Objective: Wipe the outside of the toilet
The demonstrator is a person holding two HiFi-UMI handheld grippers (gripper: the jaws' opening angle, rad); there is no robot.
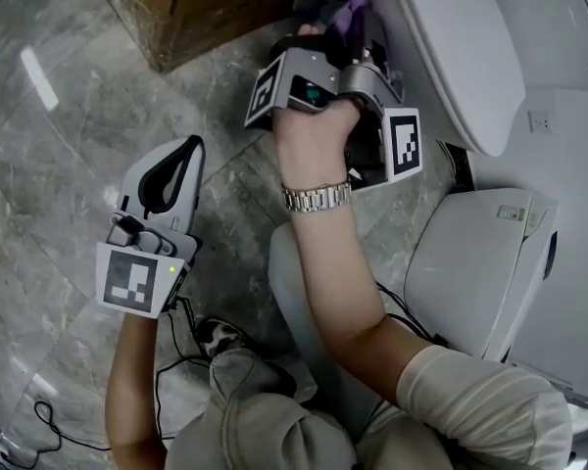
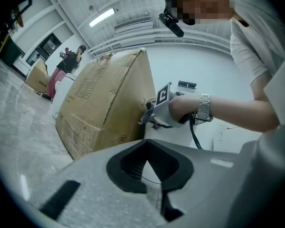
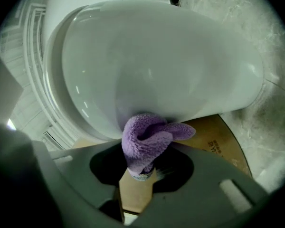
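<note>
The white toilet [image 1: 461,57] stands at the upper right, its rounded bowl [image 3: 156,65] filling the right gripper view. My right gripper [image 1: 338,42] is shut on a purple fluffy cloth [image 1: 351,16], and it reaches in beside the toilet's left side. In the right gripper view the cloth [image 3: 145,141] bunches out from between the jaws of the right gripper [image 3: 141,172] and touches the underside of the bowl. My left gripper [image 1: 176,155] hangs over the floor at lower left, apart from the toilet. It is shut and holds nothing [image 2: 147,156].
A large cardboard box [image 1: 196,8] stands just left of the toilet, close to my right gripper [image 2: 164,106]. A second white toilet-like unit [image 1: 480,262] sits at the right. The floor is grey marble tile [image 1: 59,164]. A person [image 2: 69,63] stands far off.
</note>
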